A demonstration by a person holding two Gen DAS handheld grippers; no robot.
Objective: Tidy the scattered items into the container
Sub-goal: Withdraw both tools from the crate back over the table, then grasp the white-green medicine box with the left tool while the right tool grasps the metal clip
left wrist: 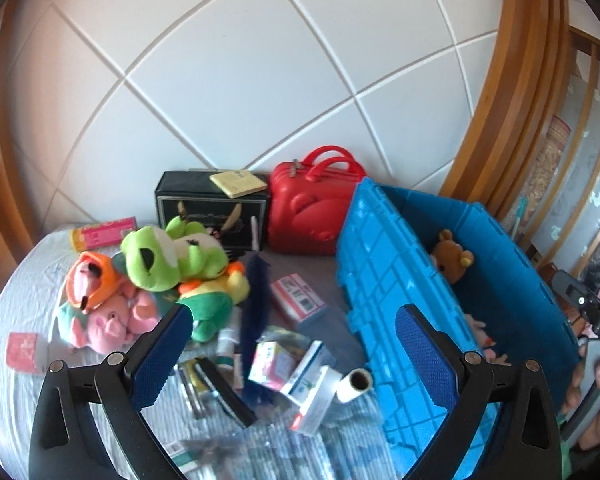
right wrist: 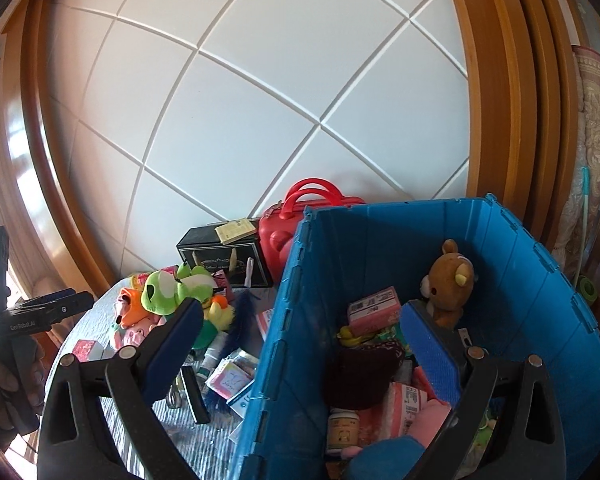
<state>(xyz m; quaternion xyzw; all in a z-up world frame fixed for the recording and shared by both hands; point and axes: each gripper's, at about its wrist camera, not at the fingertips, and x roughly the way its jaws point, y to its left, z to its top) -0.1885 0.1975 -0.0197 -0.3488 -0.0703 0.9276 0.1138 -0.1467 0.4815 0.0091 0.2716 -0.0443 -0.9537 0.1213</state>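
The blue crate (left wrist: 384,280) stands at the right of the bed; it also shows in the right wrist view (right wrist: 500,248). It holds a brown bear (right wrist: 448,284), a pink box (right wrist: 374,310), a dark cloth (right wrist: 360,376), a jar and more. Outside it lie a green frog plush (left wrist: 156,256), pink plush (left wrist: 108,316), a dark blue feather (left wrist: 256,300), small boxes (left wrist: 298,294) and a paper roll (left wrist: 356,384). My left gripper (left wrist: 294,356) is open and empty above the pile. My right gripper (right wrist: 302,348) is open and empty over the crate's left wall.
A red case (left wrist: 312,208) and a black box (left wrist: 212,208) with a yellow pad on it stand against the white padded headboard. A pink box (left wrist: 22,350) lies at the far left. A wooden frame rises at the right.
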